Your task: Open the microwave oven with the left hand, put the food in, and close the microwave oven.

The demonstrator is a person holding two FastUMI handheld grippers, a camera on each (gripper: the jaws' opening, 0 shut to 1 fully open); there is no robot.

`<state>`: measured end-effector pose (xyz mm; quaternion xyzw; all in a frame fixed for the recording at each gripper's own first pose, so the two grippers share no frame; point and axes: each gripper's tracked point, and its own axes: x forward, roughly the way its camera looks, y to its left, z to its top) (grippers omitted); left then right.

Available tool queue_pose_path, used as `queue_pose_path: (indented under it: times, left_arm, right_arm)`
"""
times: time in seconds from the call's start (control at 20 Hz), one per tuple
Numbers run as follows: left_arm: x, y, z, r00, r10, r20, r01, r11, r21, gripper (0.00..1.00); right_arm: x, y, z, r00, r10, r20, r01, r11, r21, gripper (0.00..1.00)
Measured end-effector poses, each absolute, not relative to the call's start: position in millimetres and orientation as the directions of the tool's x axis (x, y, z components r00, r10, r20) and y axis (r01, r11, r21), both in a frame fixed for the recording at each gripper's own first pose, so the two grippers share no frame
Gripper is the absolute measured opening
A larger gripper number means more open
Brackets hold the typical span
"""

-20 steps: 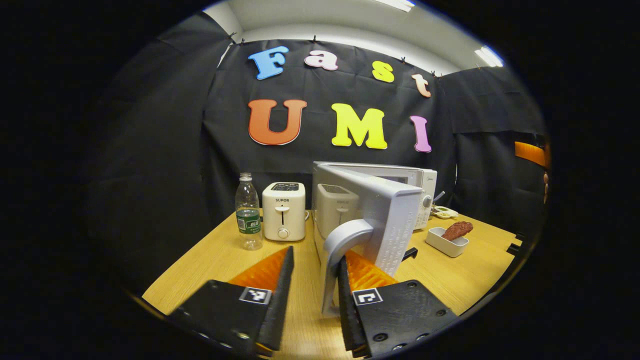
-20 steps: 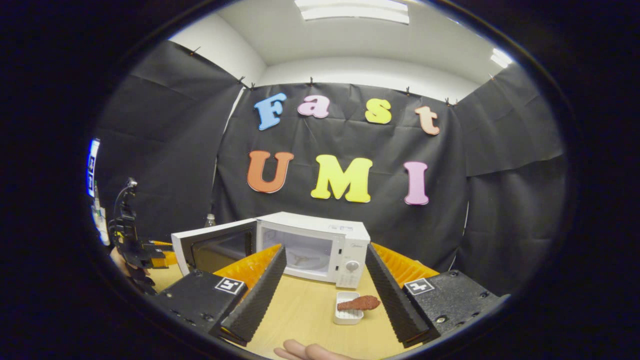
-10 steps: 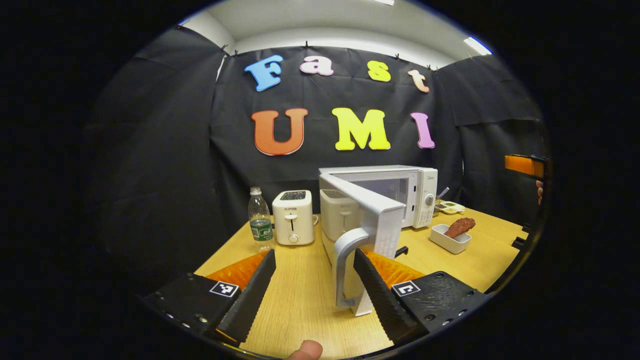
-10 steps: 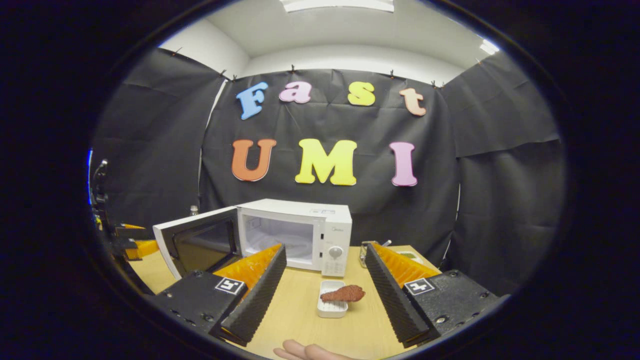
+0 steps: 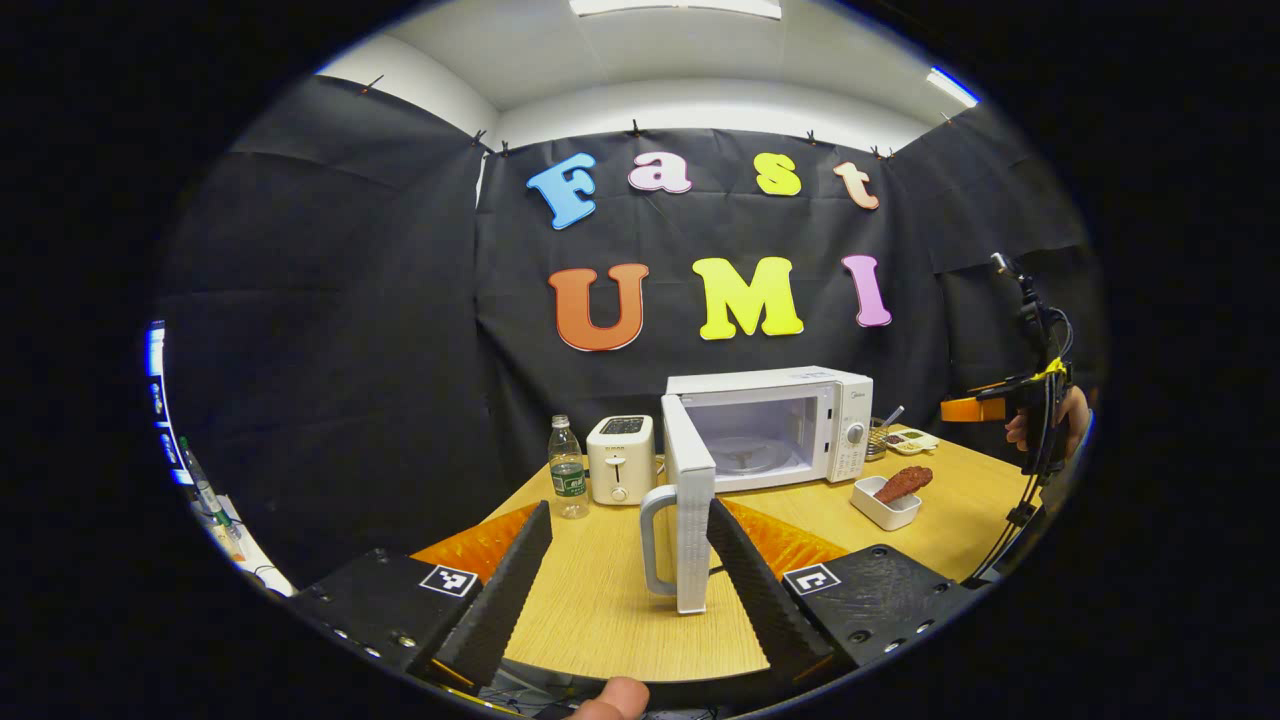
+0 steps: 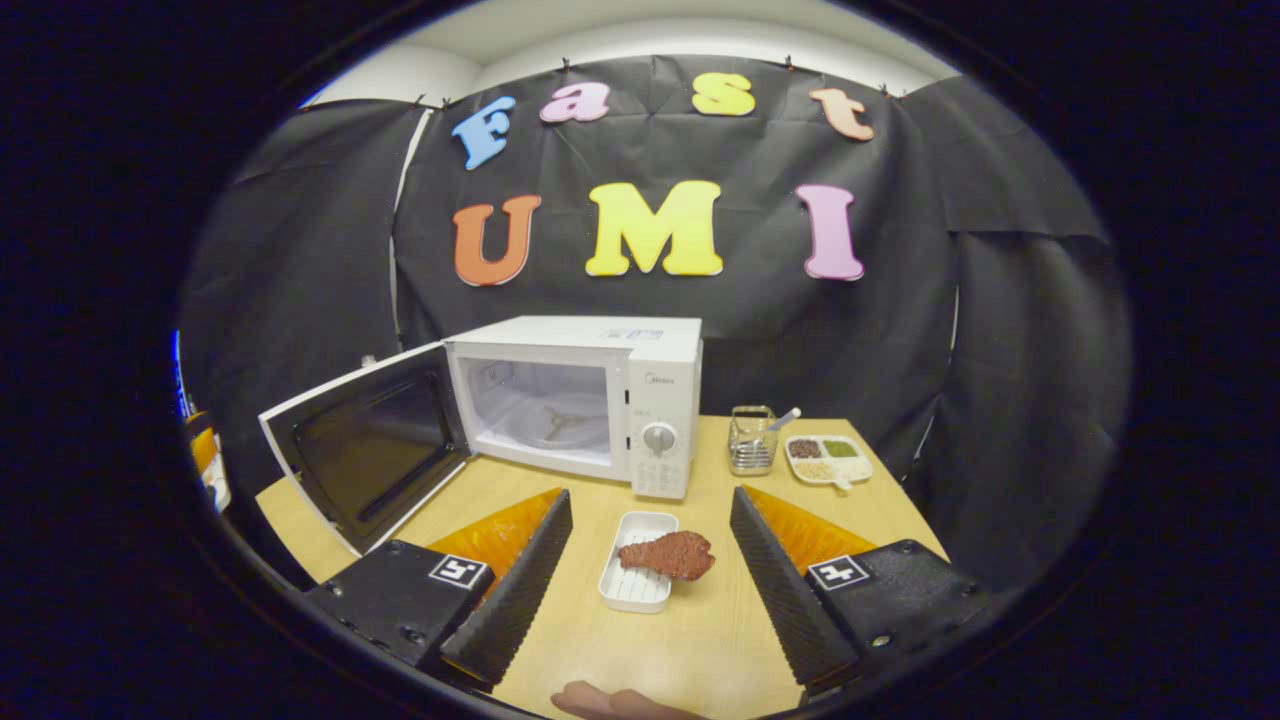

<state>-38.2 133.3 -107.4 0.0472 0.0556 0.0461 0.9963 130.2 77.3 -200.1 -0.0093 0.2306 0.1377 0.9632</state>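
Note:
The white microwave (image 5: 765,425) stands at the back of the wooden table (image 5: 600,610), its door (image 5: 692,520) swung out wide and seen edge-on. My left gripper (image 5: 630,600) is open and apart from the door handle (image 5: 650,540), which lies ahead between its fingers. The microwave (image 6: 580,400) shows an empty cavity beside the open door (image 6: 365,455). A brown piece of food (image 6: 668,555) rests on a white dish (image 6: 635,585) in front of it. My right gripper (image 6: 650,590) is open, the dish just ahead between its fingers, untouched. The right gripper (image 5: 1000,408) hovers at the table's right.
A water bottle (image 5: 567,480) and a white toaster (image 5: 620,472) stand left of the microwave. A wire basket (image 6: 752,450) and a divided plate of seasonings (image 6: 828,455) sit to its right. The table's front edge lies just below my left fingers.
My left gripper let go of the door handle, opened and pulled back as the door swung wide. My right gripper moved forward and down toward the dish.

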Motion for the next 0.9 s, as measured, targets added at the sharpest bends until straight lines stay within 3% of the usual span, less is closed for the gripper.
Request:
queue_pose_path:
  times: [0.05,0.2,0.25,0.3,0.35,0.4,0.45,0.55,0.6,0.7,0.75,0.8,0.85,0.9]
  left_arm:
    - [-43,121,-99,0.992,0.088,-0.090,-0.079,0.992,0.102,0.95]
    - [-54,91,-82,0.997,0.061,-0.048,-0.056,0.994,0.089,0.95]
    - [-56,81,-82,0.998,0.045,-0.042,-0.042,0.996,0.078,0.95]
    - [-58,71,-82,0.999,0.024,-0.041,-0.021,0.997,0.070,0.95]
    - [-60,65,-81,0.999,0.012,-0.037,-0.010,0.998,0.054,0.95]
    - [-61,60,-80,0.999,0.003,-0.033,-0.002,0.999,0.039,0.95]
    - [-62,57,-81,0.999,-0.007,-0.037,0.008,1.000,0.027,0.95]
    - [-61,56,-83,0.999,-0.006,-0.047,0.007,1.000,0.026,0.95]
    - [-61,58,-83,0.999,0.004,-0.048,-0.002,1.000,0.030,0.95]
    - [-60,57,-82,0.999,0.007,-0.048,-0.006,1.000,0.026,0.95]
    - [-60,58,-83,0.999,0.012,-0.050,-0.011,1.000,0.019,0.95]
    - [-60,60,-83,0.999,0.015,-0.049,-0.015,1.000,0.016,0.95]
    - [-62,63,-82,0.999,0.021,-0.048,-0.020,1.000,0.015,0.95]
    - [-62,65,-82,0.999,0.025,-0.046,-0.024,1.000,0.013,0.95]
  right_arm:
    - [136,76,-210,0.823,0.288,-0.489,-0.297,0.953,0.061,0.96]
    - [154,67,-241,0.700,0.367,-0.613,-0.344,0.925,0.162,1.00]
    - [158,62,-252,0.659,0.376,-0.651,-0.314,0.924,0.216,0.92]
    - [160,58,-264,0.605,0.400,-0.688,-0.292,0.916,0.276,0.97]
    - [166,58,-271,0.569,0.436,-0.697,-0.284,0.900,0.332,0.97]
    - [172,55,-279,0.538,0.461,-0.706,-0.274,0.887,0.371,0.85]
    - [177,52,-288,0.497,0.476,-0.726,-0.258,0.880,0.400,0.95]
    - [177,56,-303,0.416,0.543,-0.729,-0.244,0.839,0.485,0.92]
    - [179,60,-309,0.391,0.567,-0.725,-0.233,0.823,0.519,0.77]
    - [186,56,-320,0.379,0.574,-0.726,-0.227,0.818,0.528,0.72]
    - [190,53,-323,0.384,0.568,-0.728,-0.206,0.821,0.532,0.83]
    - [190,49,-328,0.378,0.556,-0.740,-0.189,0.829,0.527,0.69]
    - [194,50,-331,0.379,0.559,-0.737,-0.178,0.826,0.535,0.79]
    - [191,52,-334,0.363,0.572,-0.736,-0.179,0.818,0.547,0.66]
